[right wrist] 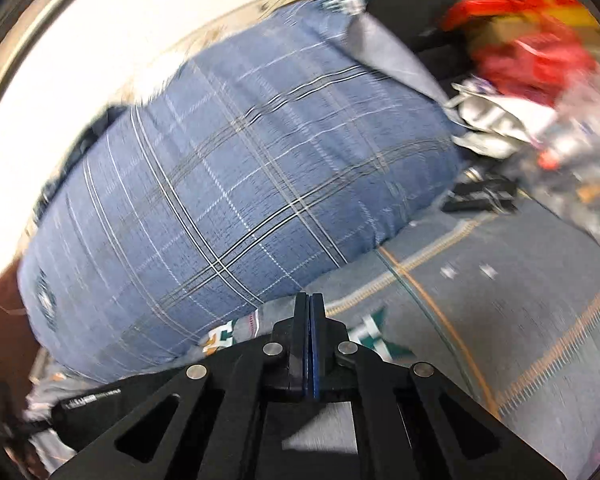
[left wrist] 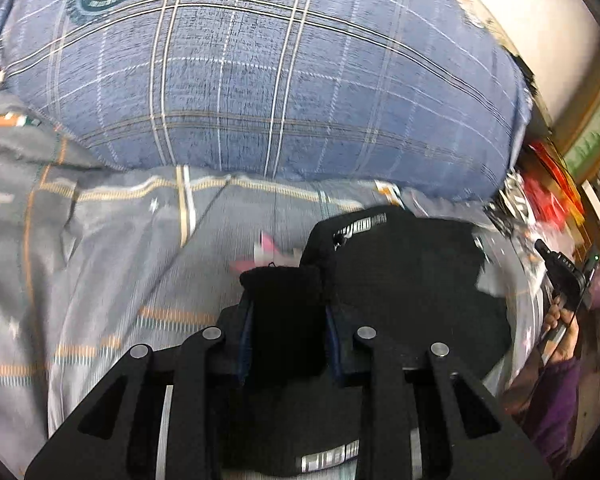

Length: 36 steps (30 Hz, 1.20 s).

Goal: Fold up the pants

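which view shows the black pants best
The left wrist view: the black pants fill the lower middle, a thick fold clamped in the left gripper, with a zipper visible. The right wrist view shows only a dark strip with pale lettering at its lower left edge, probably the same pants.

A bed (left wrist: 100, 248) in grey patterned sheet carries a big blue plaid pillow (left wrist: 260, 80) at its far side; black pants (left wrist: 412, 280) lie nearer, right

- I see black pants (left wrist: 400, 280) with a white-striped tag.
- Blue plaid pillow (left wrist: 260, 80), pale and dark lines.
- Grey bedsheet (left wrist: 100, 240), orange-striped.
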Tool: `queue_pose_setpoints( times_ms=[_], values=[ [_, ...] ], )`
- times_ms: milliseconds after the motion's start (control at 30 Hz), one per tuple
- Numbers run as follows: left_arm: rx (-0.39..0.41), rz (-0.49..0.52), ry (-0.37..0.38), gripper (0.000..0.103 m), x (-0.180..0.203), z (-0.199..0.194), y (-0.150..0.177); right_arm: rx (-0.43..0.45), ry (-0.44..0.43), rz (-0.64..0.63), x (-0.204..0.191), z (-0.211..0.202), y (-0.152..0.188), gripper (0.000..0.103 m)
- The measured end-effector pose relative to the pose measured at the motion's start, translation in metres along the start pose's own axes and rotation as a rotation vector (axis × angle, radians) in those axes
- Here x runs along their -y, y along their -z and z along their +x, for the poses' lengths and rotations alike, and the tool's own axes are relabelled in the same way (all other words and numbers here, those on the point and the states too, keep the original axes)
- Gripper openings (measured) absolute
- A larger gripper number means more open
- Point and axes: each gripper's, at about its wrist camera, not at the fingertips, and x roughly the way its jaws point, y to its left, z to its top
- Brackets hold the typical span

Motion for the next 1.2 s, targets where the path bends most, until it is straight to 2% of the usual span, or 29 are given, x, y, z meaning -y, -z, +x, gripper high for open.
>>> queue_pose_setpoints(
  times_ms=[67, 133, 167, 267, 333, 433, 467, 500, 533, 700, 867, 900, 933, 967, 1000, 1067, 1133, 1200],
  values=[
    [0.001, 0.015, 0.012, 0.026, 0.001, -0.006, 0.019, -0.023, -0.03, 0.062, 0.022, -0.019, 0.009, 0.0],
    [-0.013, 0.016, 0.012, 0.026, 0.001, -0.006, 0.035, -0.033, -0.011, 0.058, 0.031, -0.028, 0.016, 0.0],
    [-0.016, 0.011, 0.014, 0.026, 0.0, -0.007, 0.039, -0.036, -0.002, 0.052, 0.03, -0.029, 0.018, 0.004],
    [-0.015, -0.022, 0.024, 0.026, 0.001, -0.009, 0.042, -0.095, -0.034, 0.067, 0.018, -0.014, 0.018, 0.005],
    [0.008, 0.001, 0.031, 0.026, 0.009, -0.016, 0.044, -0.132, -0.051, 0.046, 0.0, 0.007, 0.017, 0.009],
    [0.027, 0.074, 0.004, 0.026, 0.025, -0.023, 0.051, -0.197, -0.062, 0.022, -0.027, 0.044, 0.014, 0.03],
    [0.028, 0.09, 0.004, 0.026, 0.028, -0.023, 0.054, -0.211, -0.058, 0.006, -0.037, 0.058, 0.014, 0.046],
    [0.027, 0.103, 0.004, 0.026, 0.031, -0.024, 0.057, -0.217, -0.057, -0.011, -0.044, 0.069, 0.014, 0.055],
    [0.025, 0.108, 0.003, 0.027, 0.032, -0.024, 0.059, -0.22, -0.044, -0.036, -0.051, 0.083, 0.013, 0.055],
    [0.016, 0.078, 0.017, 0.027, 0.023, -0.019, 0.063, -0.292, 0.067, -0.08, -0.054, 0.162, 0.007, 0.055],
    [0.013, 0.051, 0.018, 0.027, 0.016, -0.015, 0.063, -0.39, 0.15, -0.171, -0.054, 0.215, 0.019, 0.054],
    [0.016, 0.05, 0.014, 0.027, 0.015, -0.015, 0.062, -0.395, 0.163, -0.192, -0.055, 0.222, 0.023, 0.048],
    [0.019, 0.051, 0.009, 0.027, 0.014, -0.015, 0.062, -0.389, 0.174, -0.206, -0.055, 0.226, 0.026, 0.035],
    [0.021, 0.05, 0.003, 0.027, 0.013, -0.014, 0.061, -0.379, 0.191, -0.218, -0.055, 0.228, 0.028, 0.003],
    [0.022, 0.04, -0.001, 0.027, 0.011, -0.014, 0.06, -0.388, 0.211, -0.219, -0.055, 0.23, 0.03, 0.004],
    [0.029, 0.022, -0.001, 0.027, 0.007, -0.015, 0.058, -0.337, 0.192, -0.194, -0.056, 0.218, 0.024, 0.004],
    [0.049, 0.015, -0.004, 0.027, 0.005, -0.02, 0.06, -0.237, 0.154, -0.179, -0.062, 0.188, 0.009, 0.004],
    [0.066, 0.023, 0.004, 0.027, 0.006, -0.027, 0.066, -0.118, 0.062, -0.125, -0.061, 0.145, -0.009, 0.004]
  ],
)
